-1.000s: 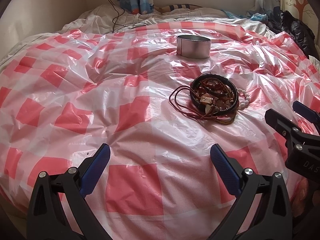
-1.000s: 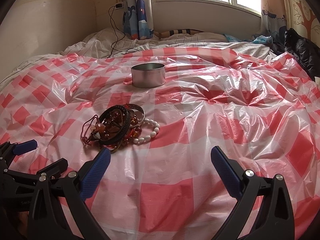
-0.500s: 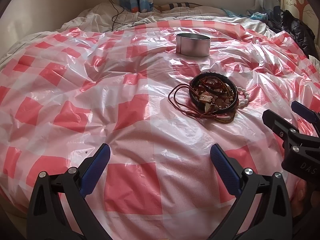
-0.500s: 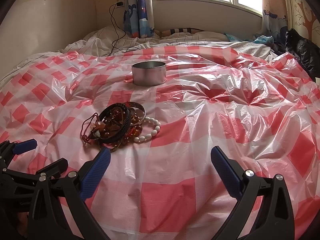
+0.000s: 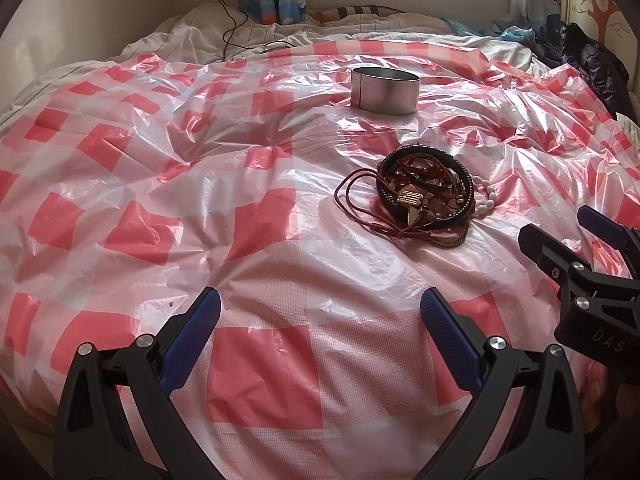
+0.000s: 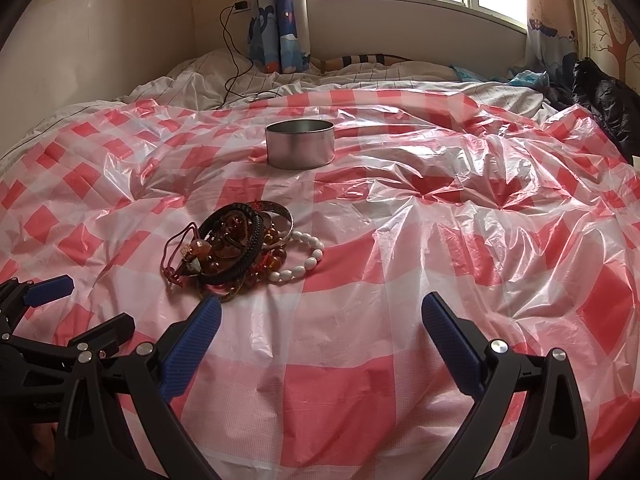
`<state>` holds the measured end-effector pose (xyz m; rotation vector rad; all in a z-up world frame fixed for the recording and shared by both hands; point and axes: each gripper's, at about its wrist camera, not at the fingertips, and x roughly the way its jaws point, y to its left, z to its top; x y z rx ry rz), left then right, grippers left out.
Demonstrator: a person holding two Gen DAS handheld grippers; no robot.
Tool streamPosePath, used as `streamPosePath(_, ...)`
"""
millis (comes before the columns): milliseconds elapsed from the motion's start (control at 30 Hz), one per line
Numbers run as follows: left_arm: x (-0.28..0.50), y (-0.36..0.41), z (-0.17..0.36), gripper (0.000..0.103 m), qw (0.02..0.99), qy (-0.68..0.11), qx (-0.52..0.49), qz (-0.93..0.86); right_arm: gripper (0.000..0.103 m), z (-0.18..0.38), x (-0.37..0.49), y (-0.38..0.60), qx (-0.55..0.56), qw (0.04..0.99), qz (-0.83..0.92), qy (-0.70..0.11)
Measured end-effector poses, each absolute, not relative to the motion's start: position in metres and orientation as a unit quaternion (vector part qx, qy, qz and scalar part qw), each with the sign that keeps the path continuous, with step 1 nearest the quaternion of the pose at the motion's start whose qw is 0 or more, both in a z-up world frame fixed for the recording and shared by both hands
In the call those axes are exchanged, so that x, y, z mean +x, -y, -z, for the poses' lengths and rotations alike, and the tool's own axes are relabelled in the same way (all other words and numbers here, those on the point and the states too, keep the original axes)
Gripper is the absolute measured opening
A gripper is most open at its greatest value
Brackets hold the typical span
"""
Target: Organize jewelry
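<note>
A tangled pile of jewelry (image 5: 424, 196) (image 6: 236, 246) lies on the red-and-white checked plastic sheet: black braided bracelets, a red cord, amber beads and a white bead bracelet (image 6: 304, 262). Behind it stands a round metal tin (image 5: 386, 89) (image 6: 300, 149) with no lid. My left gripper (image 5: 320, 324) hovers open, short of the pile and to its left. Open too, my right gripper (image 6: 322, 326) hangs in front of the pile and to its right. Nothing is between either pair of fingers. In each view the other gripper shows at the side (image 5: 580, 236) (image 6: 60, 304).
The plastic sheet (image 6: 440, 240) covers a soft, wrinkled bed. White bedding and a black cable (image 6: 230, 60) lie at the far end under the window. A dark jacket (image 6: 604, 96) is heaped at the far right. A wall runs along the left.
Both grippers have edged forward toward the pile, which now looks slightly nearer and lower in both views. Both stay open; the jewelry and tin have not moved.
</note>
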<state>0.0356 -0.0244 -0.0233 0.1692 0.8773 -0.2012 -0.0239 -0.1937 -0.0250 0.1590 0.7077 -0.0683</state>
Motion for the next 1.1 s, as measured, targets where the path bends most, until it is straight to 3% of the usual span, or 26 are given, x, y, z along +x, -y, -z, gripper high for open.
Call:
streamPosePath(433,0.071,0.012,-0.008,0.097,0.898,-0.417,0.105,0.094,0.094,0.005,0.002,0.202,0.094,0.928,-0.049,-0.358)
streamPosePath(600,0.080,0.004,0.004,0.097,0.894,-0.432,0.083,0.086,0.053,0.005,0.037,0.192,0.064,0.914,-0.090,-0.390)
streamPosePath(800,0.079,0.009,0.004,0.097,0.897,-0.422,0.089,0.092,0.025,0.021,0.058,0.193,0.078,0.901,-0.124,-0.408)
streamPosePath(1100,0.079,0.018,0.005,0.097,0.895,-0.424,0.090,0.103,0.024,0.030,0.066,0.199,0.103,0.894,-0.131,-0.416)
